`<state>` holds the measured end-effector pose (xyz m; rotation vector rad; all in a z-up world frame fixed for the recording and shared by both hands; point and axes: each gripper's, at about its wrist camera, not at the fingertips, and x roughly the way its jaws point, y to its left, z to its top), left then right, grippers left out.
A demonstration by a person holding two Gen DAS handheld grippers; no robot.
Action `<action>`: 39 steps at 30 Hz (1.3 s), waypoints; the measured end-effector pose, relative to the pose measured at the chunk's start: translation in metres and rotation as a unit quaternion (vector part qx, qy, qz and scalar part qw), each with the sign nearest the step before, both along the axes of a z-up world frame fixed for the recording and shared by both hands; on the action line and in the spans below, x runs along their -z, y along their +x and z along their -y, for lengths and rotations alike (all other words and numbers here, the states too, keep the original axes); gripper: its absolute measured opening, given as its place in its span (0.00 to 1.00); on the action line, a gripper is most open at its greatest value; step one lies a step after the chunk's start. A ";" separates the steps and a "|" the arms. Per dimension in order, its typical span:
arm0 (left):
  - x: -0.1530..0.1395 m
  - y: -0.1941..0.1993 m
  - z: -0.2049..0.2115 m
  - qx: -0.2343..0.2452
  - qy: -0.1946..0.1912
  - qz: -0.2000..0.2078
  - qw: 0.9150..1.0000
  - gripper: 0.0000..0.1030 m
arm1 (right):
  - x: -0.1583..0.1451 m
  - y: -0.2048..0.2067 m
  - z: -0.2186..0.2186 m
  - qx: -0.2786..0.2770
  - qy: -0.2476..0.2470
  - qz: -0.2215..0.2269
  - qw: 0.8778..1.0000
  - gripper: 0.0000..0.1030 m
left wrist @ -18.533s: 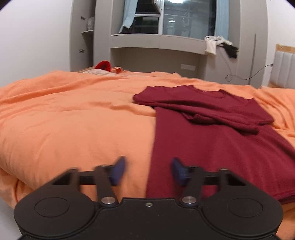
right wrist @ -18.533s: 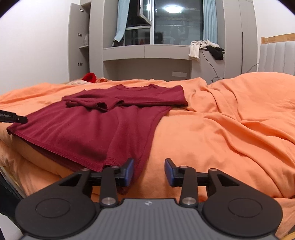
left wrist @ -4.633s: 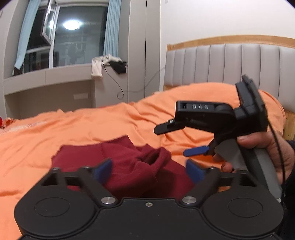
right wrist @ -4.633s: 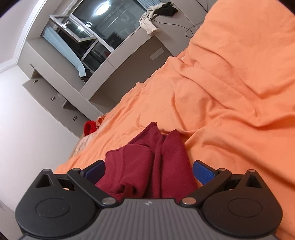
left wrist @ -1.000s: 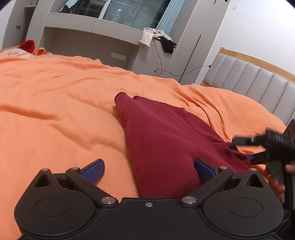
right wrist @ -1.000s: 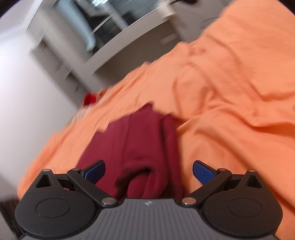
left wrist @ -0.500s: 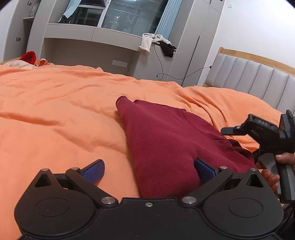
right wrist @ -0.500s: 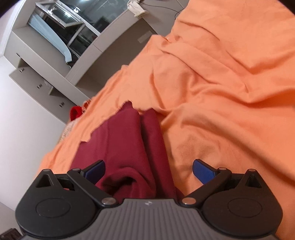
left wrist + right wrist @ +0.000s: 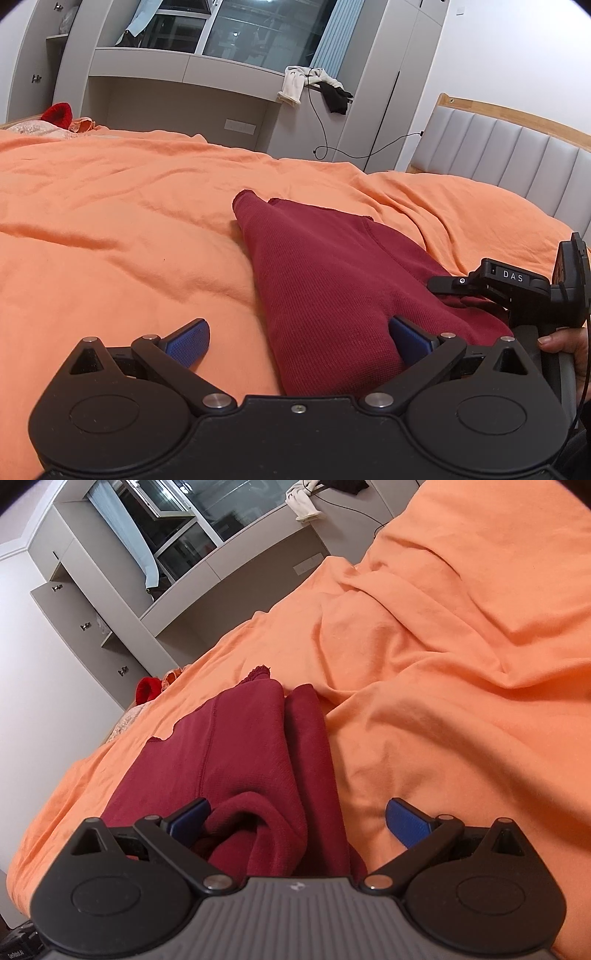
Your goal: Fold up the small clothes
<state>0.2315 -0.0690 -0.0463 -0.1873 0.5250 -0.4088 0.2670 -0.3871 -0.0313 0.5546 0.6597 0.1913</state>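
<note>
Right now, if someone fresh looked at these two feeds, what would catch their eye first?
The dark red garment, folded into a bundle, stands out against the wide orange bedcover in the middle of both views. Both the left gripper and the right gripper sit open at its near edge, holding nothing.

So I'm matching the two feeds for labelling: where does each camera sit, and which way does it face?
Left wrist: on the left gripper, low over the orange duvet, facing the grey padded headboard; shows its open blue fingers, the right gripper and a hand.
Right wrist: on the right gripper, tilted, facing the grey wall cabinets; open fingers only.
Shared: the folded dark red knit top.
</note>
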 end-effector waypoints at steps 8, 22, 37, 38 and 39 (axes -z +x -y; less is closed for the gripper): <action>0.000 0.000 0.000 0.000 0.000 0.000 1.000 1.00 | 0.000 -0.001 0.000 0.000 -0.001 -0.001 1.000 1.00; 0.000 -0.001 0.002 0.001 0.011 0.002 1.000 1.00 | -0.004 0.007 0.023 0.049 0.114 -0.018 0.992 1.00; 0.000 -0.003 0.007 -0.001 0.018 0.004 1.000 1.00 | -0.005 0.014 -0.001 0.040 0.039 -0.016 0.998 0.67; 0.000 -0.003 0.007 -0.001 0.018 0.004 1.000 1.00 | -0.005 0.013 -0.002 0.038 0.032 -0.014 0.999 0.67; 0.000 -0.003 0.006 -0.001 0.018 0.004 1.000 1.00 | -0.006 0.012 -0.004 0.035 0.023 -0.011 0.999 0.67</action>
